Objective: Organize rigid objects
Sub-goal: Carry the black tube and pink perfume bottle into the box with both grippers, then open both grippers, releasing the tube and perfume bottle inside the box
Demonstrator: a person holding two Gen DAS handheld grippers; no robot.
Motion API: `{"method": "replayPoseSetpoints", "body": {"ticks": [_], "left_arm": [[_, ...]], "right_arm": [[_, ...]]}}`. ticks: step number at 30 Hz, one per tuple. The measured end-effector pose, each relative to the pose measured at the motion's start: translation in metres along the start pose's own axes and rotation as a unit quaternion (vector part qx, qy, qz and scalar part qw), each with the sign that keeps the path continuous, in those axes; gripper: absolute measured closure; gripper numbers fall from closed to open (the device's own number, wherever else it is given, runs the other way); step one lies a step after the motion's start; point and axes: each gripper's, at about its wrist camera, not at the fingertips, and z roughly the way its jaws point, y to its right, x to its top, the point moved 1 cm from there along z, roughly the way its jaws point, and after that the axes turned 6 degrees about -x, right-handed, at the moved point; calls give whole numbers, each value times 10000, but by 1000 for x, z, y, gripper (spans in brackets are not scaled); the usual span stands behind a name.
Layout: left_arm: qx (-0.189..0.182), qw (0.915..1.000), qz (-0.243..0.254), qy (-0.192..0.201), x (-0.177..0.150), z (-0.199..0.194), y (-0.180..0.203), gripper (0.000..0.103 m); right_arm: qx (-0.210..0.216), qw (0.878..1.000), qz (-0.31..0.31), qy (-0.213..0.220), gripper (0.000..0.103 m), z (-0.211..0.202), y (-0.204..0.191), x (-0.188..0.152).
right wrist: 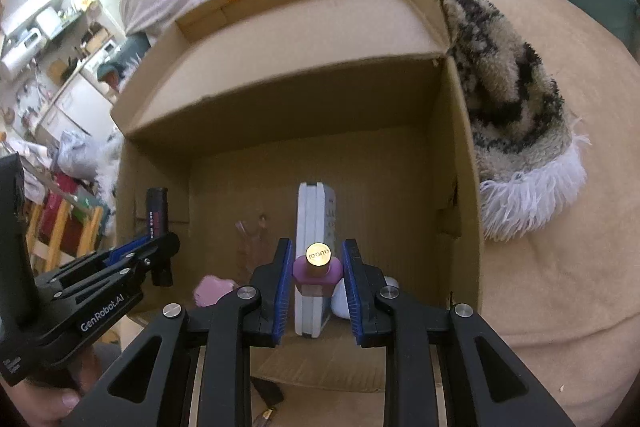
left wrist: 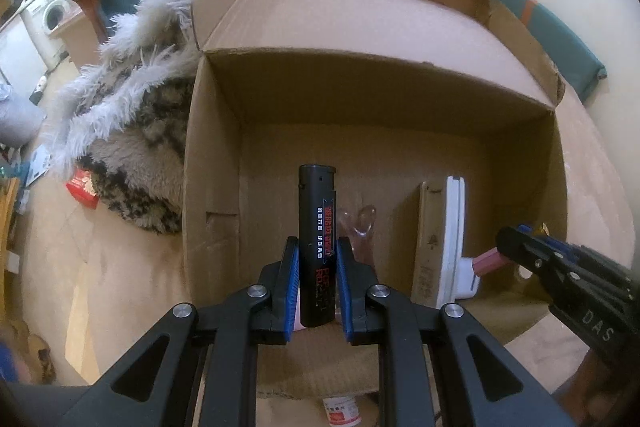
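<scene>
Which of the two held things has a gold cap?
The pink bottle in the right gripper; the left gripper holds an all-black lighter.

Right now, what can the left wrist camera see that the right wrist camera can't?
Only the left wrist view shows the red packet on the bed and the washing machine. Only the right wrist view shows the gold cap of the pink bottle and a hand. Both show the cardboard box, the black lighter in the left gripper, the white case and the right gripper.
</scene>
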Motion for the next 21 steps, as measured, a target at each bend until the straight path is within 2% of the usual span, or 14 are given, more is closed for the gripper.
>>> {"method": "replayPoseSetpoints", "body": {"ticks": [4, 12, 21], "left_arm": [[33, 10000, -18, 14, -1, 4, -1, 87], [-6, 9997, -50, -259, -5, 20, -1, 87], [115, 9995, -5, -290, -13, 25, 7, 87]], "right_arm": [[-137, 9998, -51, -106, 77, 8, -2, -1], [-338, 9982, -49, -496, 77, 30, -4, -1], [-368, 9978, -51, -555, 77, 36, -9, -1]]}}
